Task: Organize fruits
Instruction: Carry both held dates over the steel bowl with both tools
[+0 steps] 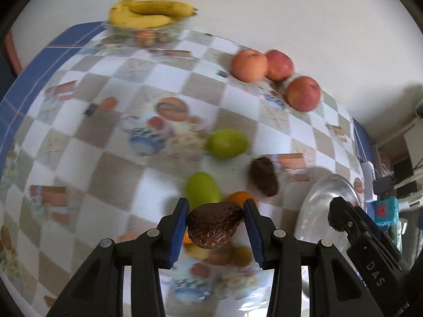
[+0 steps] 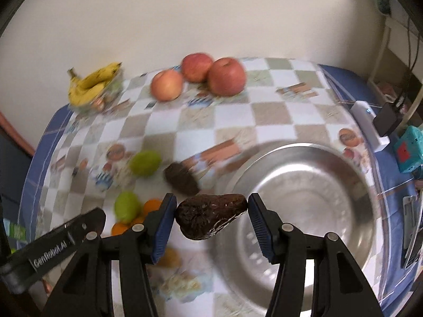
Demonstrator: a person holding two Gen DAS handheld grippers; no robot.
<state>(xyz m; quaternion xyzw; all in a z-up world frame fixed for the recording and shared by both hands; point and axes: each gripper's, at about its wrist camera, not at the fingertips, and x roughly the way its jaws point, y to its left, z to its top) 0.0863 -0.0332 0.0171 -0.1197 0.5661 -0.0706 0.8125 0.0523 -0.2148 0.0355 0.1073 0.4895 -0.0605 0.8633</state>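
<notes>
My left gripper [image 1: 216,220] is shut on a dark brown avocado [image 1: 214,224], held above the table. My right gripper [image 2: 211,218] is shut on another dark avocado [image 2: 210,219], held beside the rim of a steel bowl [image 2: 330,158]. A third avocado [image 1: 264,177] lies on the table; it also shows in the right wrist view [image 2: 182,179]. Two green fruits [image 1: 227,143] [image 1: 202,188] and oranges [image 2: 152,206] lie near it. Three apples [image 1: 249,64] sit at the back. Bananas [image 1: 148,13] rest on a glass bowl.
The table has a checkered cloth [image 1: 111,79] with a blue border, against a white wall. The steel bowl shows at the right in the left wrist view [image 1: 330,187]. A turquoise box [image 2: 408,153], a white device [image 2: 370,124] and cables sit at the right edge.
</notes>
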